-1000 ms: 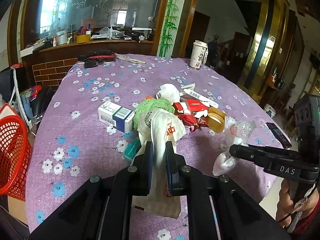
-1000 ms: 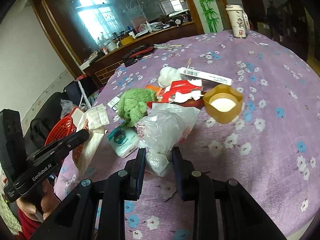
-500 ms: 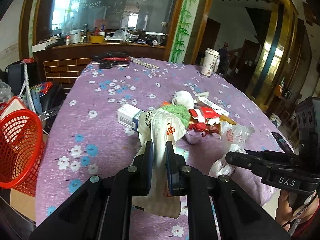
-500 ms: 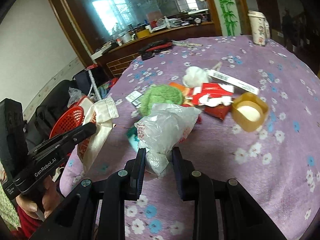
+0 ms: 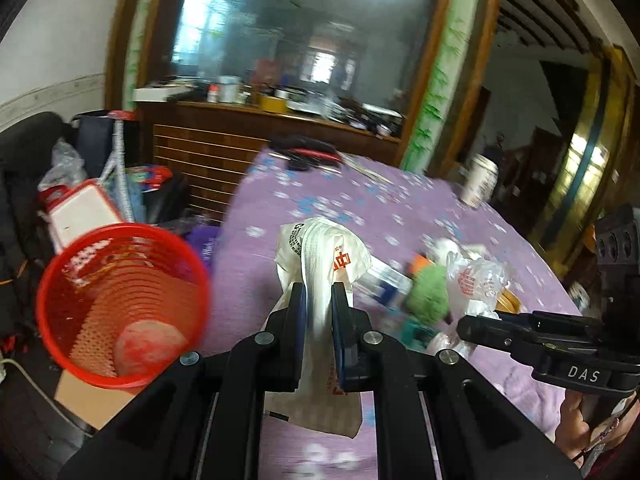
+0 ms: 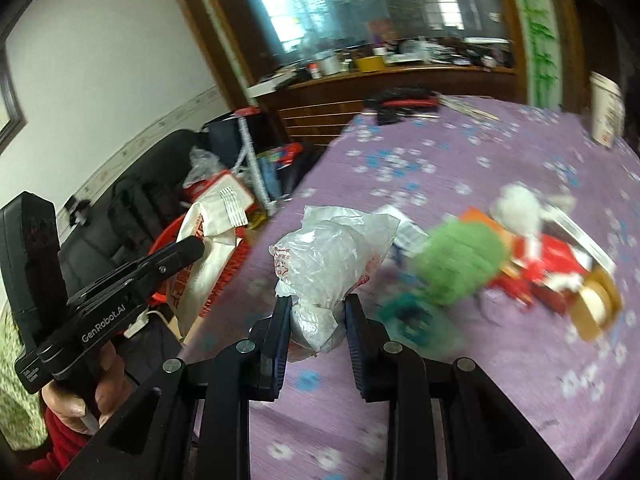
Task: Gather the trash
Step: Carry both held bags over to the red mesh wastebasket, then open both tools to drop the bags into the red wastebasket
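Left hand-held gripper (image 5: pixel 319 294): squeezed tight on a white paper bag (image 5: pixel 325 264), up off the table (image 5: pixel 400 208), near the red basket (image 5: pixel 120 304).
Right hand-held gripper (image 6: pixel 316 308): pinching a clear plastic bag (image 6: pixel 326 258), above the table edge.
Other trash: green fuzzy lump (image 6: pixel 460 270), red packet (image 6: pixel 548 264), on the table.

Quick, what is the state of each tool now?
Left tool: closed, holding the white paper bag.
Right tool: closed, holding the clear plastic bag.

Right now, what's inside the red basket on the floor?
Through the open top of the red basket, one pale, roundish crumpled piece lies at the bottom, and the mesh around it looks bare. Motion blur and the near wall hide anything smaller.
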The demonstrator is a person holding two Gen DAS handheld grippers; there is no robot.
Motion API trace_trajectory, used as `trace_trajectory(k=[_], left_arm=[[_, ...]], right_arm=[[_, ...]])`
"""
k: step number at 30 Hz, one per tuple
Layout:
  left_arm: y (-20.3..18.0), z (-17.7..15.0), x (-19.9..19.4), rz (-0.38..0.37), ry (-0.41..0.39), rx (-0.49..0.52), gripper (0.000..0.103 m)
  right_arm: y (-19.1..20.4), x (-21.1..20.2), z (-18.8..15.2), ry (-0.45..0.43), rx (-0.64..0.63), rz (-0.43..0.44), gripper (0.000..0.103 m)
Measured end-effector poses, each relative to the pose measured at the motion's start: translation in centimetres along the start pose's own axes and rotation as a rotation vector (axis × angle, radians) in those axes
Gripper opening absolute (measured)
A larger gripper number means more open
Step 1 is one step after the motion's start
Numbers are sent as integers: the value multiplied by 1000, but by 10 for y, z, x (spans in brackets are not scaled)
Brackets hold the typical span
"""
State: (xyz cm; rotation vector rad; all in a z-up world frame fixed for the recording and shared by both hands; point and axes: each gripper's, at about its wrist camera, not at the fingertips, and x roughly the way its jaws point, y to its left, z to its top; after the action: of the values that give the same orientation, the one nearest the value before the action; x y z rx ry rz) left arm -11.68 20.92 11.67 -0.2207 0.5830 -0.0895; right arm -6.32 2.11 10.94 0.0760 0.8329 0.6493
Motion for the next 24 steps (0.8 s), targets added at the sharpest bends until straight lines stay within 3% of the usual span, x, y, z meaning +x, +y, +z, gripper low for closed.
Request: trace_trajectory(k=[12,19,20,24], left_arm=[[132,8,-16,168,-30,-173,12],[172,3,-3,187,-15,-239,12],[174,3,-1,189,-15,-241,16],[185,2,4,190,-15,-267,34]], right_arm=[[113,93,44,92,-171,104,29],[149,154,57,143,-209,96,30],[151,161,58,146,-210,89,30],[148,178,62,156,-184,86,46]])
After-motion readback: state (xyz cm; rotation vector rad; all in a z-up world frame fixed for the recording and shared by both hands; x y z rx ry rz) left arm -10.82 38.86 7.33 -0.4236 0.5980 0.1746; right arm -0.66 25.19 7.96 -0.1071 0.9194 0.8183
